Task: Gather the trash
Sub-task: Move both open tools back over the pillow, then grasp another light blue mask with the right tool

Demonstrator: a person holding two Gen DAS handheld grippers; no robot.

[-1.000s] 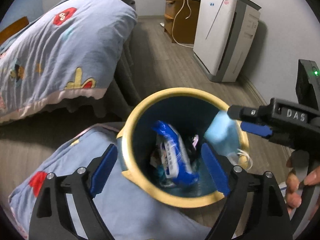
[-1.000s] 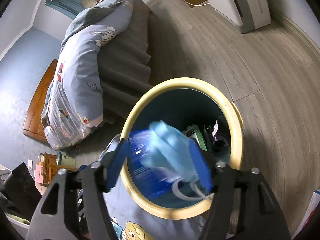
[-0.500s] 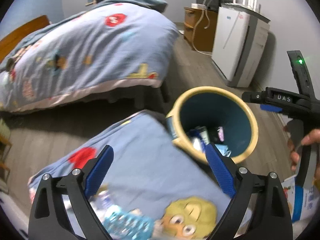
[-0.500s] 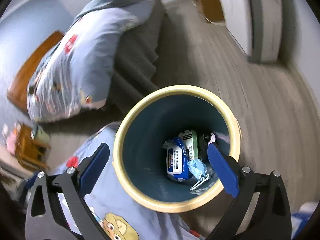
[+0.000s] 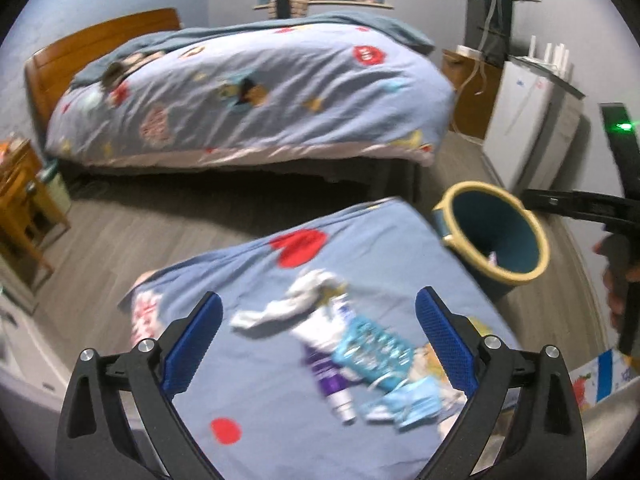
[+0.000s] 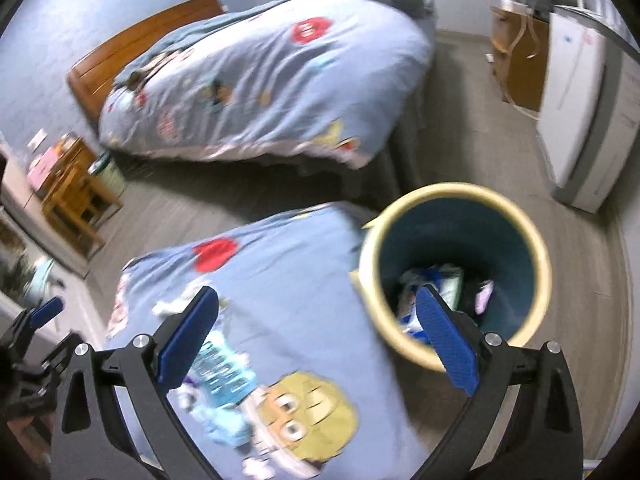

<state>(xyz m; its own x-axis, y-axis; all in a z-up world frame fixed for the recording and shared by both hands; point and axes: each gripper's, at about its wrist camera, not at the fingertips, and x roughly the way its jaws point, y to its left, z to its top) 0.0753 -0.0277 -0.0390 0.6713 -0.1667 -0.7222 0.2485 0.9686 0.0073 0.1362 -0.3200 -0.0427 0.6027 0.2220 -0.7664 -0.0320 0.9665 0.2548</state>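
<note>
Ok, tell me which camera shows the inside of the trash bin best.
The right wrist view: it looks down into the trash bin, showing wrappers at the bottom. The left wrist view catches the bin side-on at the edge, its contents mostly hidden.

1. The litter on the blue cartoon-print cloth (image 5: 256, 392), between the left gripper's (image 5: 318, 340) spread blue pads, is motion-blurred; the print on the white-and-purple tube (image 5: 326, 364) cannot be read.
2. In the right wrist view, the right gripper's (image 6: 316, 334) right pad covers part of the rubbish inside the yellow-rimmed teal bin (image 6: 516, 216); the items are too smeared to name.
3. The blue-and-white carton (image 5: 606, 376), right of the left gripper, is cut by the frame edge.
</note>
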